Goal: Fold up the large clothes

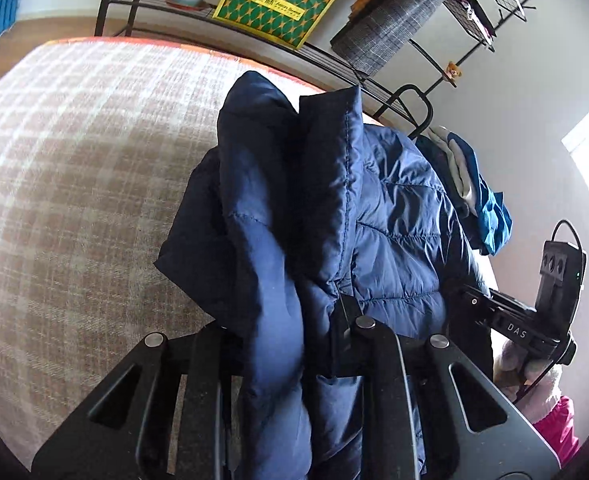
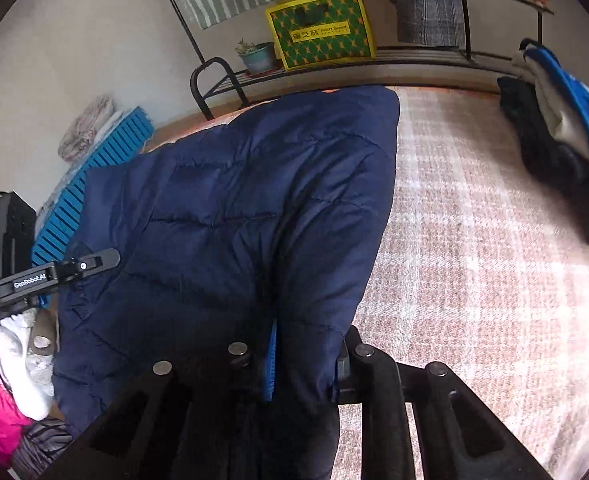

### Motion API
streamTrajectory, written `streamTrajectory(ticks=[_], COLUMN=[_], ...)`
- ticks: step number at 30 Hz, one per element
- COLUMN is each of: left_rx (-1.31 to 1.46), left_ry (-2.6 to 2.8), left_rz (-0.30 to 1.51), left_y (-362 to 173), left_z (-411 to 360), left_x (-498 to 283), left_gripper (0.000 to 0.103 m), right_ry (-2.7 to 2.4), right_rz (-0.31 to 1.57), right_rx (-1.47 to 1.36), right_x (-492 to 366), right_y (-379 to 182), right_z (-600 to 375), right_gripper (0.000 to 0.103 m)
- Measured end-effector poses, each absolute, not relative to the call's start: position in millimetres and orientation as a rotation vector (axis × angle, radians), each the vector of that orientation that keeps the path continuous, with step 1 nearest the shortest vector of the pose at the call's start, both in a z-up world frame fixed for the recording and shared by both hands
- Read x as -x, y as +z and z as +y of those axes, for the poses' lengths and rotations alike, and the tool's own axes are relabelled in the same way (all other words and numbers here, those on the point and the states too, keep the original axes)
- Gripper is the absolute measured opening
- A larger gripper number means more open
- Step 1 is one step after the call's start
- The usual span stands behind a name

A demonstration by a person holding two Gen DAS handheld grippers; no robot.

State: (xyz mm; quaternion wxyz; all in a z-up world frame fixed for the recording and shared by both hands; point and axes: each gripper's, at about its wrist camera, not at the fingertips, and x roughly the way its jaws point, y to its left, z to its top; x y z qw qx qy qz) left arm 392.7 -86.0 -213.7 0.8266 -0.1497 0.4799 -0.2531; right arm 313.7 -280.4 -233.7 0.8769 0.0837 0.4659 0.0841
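A navy quilted puffer jacket [image 1: 326,208] hangs bunched between both grippers above a bed with a pink-and-white checked cover [image 1: 74,184]. My left gripper [image 1: 294,344] is shut on a fold of the jacket. My right gripper [image 2: 294,360] is shut on another edge of the jacket [image 2: 230,216], which drapes away toward the bed's far edge. The right gripper shows at the right of the left wrist view [image 1: 534,320]; the left gripper shows at the left of the right wrist view [image 2: 54,272]. The fingertips of both are buried in fabric.
A pile of blue, white and dark clothes [image 2: 554,120] lies at the bed's far right. A black metal rack [image 2: 414,60] behind the bed holds a green-yellow box [image 2: 322,28] and a potted plant [image 2: 256,56]. A blue slatted crate [image 2: 94,176] stands left.
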Motion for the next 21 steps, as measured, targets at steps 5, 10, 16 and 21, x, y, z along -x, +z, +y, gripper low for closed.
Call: streamTrajectory(ticks=[5, 10, 16, 21], left_rx=[0.268, 0.243, 0.208, 0.163], left_ry=[-0.572, -0.628, -0.713, -0.790], left_rz=[0.980, 0.930, 0.826, 0.752], left_y=[-193, -164, -116, -84], left_z=[-100, -104, -103, -117], left_x=[-365, -335, -296, -263], left_gripper=[0.017, 0.017, 0.017, 0.017], right_ry=[0.107, 0.039, -0.055, -0.128], right_rz=[0.946, 0.883, 0.759, 0.700], right_rx=[-0.037, 0.101, 0.192, 0.236], right_x=[-291, -259, -200, -161], right_y=[-203, -159, -93, -54], right_z=[-259, -235, -213, -204], right_gripper=[0.015, 0.015, 0.015, 0.015])
